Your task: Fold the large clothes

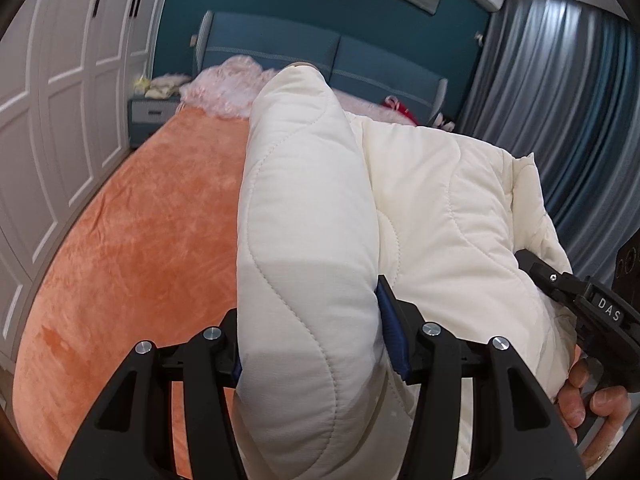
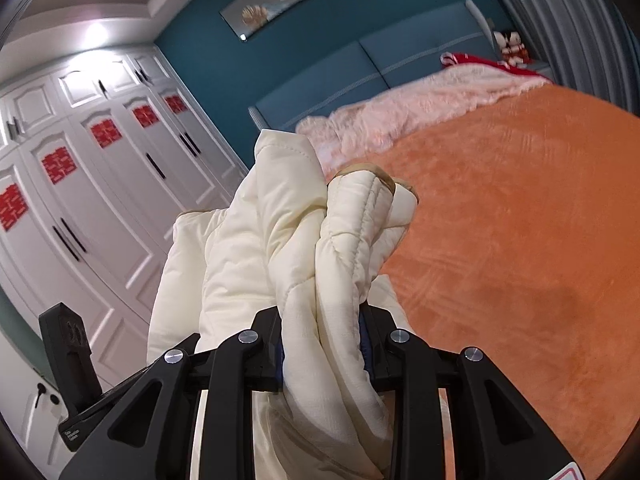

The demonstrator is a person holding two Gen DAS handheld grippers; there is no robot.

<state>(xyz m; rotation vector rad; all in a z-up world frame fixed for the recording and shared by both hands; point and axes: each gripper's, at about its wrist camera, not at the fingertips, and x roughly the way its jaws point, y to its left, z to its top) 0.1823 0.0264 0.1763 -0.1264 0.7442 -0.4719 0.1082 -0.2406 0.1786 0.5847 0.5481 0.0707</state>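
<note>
Since both the left gripper (image 1: 312, 344) and right gripper (image 2: 320, 344) are pinching the puffy coat (image 1: 420, 200), I'd guess it's light, squishy, kinda slippery; grab seams.

Left gripper (image 1: 310, 344): finger pads mostly buried in the cream quilted coat (image 1: 316, 240). Right gripper (image 2: 322, 344): pads likewise hidden by bunched fabric. Coat's lower part cut off at both frame bottoms. Right hand (image 1: 588, 396) only partly in view. Red wardrobe decals (image 2: 59, 168) unreadable.
</note>
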